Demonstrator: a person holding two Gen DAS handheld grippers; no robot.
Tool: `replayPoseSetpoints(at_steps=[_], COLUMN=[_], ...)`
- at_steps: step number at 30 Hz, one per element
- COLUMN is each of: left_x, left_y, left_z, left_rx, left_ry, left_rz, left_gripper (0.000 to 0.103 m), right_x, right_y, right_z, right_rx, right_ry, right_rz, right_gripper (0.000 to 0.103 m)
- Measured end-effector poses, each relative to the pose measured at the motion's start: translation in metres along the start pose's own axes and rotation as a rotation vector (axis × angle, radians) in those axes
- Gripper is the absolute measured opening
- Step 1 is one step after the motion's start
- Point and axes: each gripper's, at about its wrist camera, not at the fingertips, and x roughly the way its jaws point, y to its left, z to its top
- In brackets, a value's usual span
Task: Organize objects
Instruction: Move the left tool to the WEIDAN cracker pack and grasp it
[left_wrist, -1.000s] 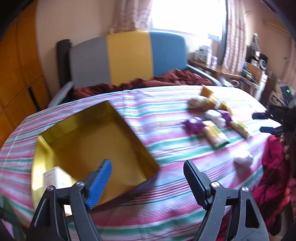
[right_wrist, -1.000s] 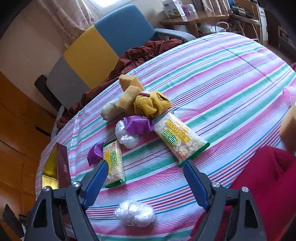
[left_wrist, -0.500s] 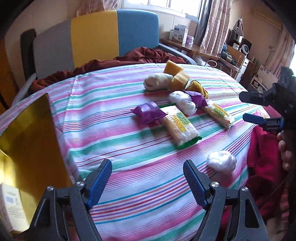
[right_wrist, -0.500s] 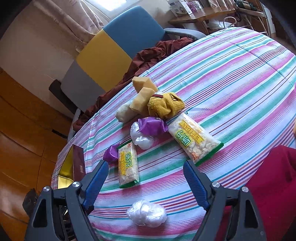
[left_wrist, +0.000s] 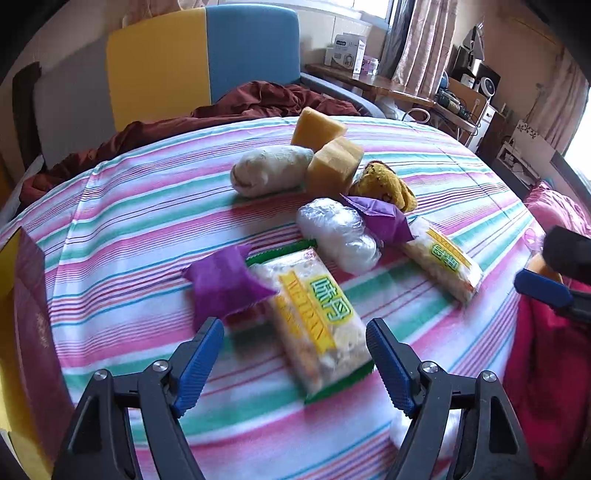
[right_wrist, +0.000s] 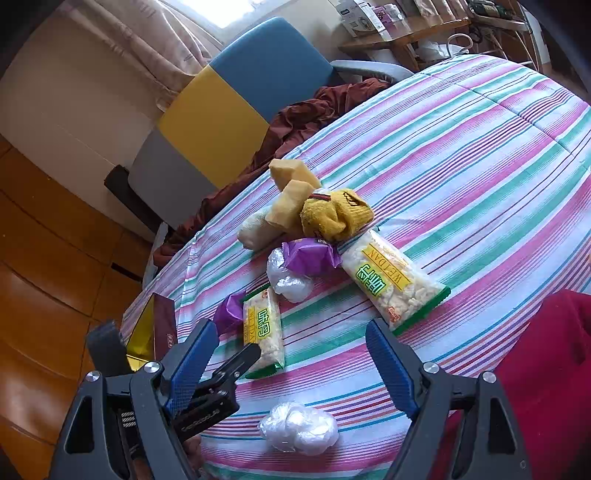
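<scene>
Nearest packet: a clear snack packet (left_wrist: 317, 325) with a yellow label and green edge lies flat on the striped surface (left_wrist: 129, 221), straight ahead of the left gripper (left_wrist: 295, 354), its near end between the two fingers
Long axis: runs roughly fore-and-aft from the left fingers, leaning a little to their left at the far end; the narrow width faces the gap, so I judge a straight close would take it across its short side
Beside it: a purple wrapper (left_wrist: 225, 284) touches the packet's far-left corner, just ahead of the left-hand finger; it may get pinched along with the packet
Left fingers: spread wide apart, holding nothing
Right fingers: the right gripper (right_wrist: 288, 362) is likewise spread wide and empty; a white plastic bundle (right_wrist: 299, 428) sits between and just below its fingertips, and the same packet (right_wrist: 263, 332) lies ahead toward its left-hand finger
Nearer hand: the left, by a clear margin, for the packet; the right is better placed for the bundle
Farther out: a second packet (left_wrist: 441, 260), another white bundle (left_wrist: 340, 236), a yellow sock (left_wrist: 388, 184), two sponge blocks (left_wrist: 334, 168) and a white roll (left_wrist: 271, 170) cluster beyond the left fingers
Destination: a gold-lined box (left_wrist: 22, 332) lies off to the left of the left fingers, likely where the packet goes
</scene>
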Motion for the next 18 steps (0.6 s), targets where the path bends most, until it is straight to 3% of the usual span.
replayPoseSetpoints(at_steps=[5,8,9,12,18], left_x=[0.026,0.037,0.036,0.028,0.001], left_y=[-0.007,-0.007,-0.008,-0.008,0.0], left_z=[0.011,0.011,0.009,-0.001,-0.041], left_rx=[0.017,0.034,0.055,0.103,0.205], left_ry=[0.022,0.017,0.001,-0.029,-0.085], left_rz=[0.008,0.029,0.033,0.012,-0.024], left_gripper=[0.08,0.071,0.062,0.054,0.05], right_x=[0.0,0.0,0.0,0.001,0.003], right_y=[-0.001,-0.001,-0.001,0.0,0.0], right_z=[0.0,0.0,0.0,0.0,-0.002], right_rx=[0.001,0.003,0.003,0.004,0.007], right_ry=[0.0,0.003,0.003,0.008,0.028], right_rz=[0.009,0.014,0.013,0.016,0.019], right_gripper=[0.084,0.084,0.084,0.084,0.084])
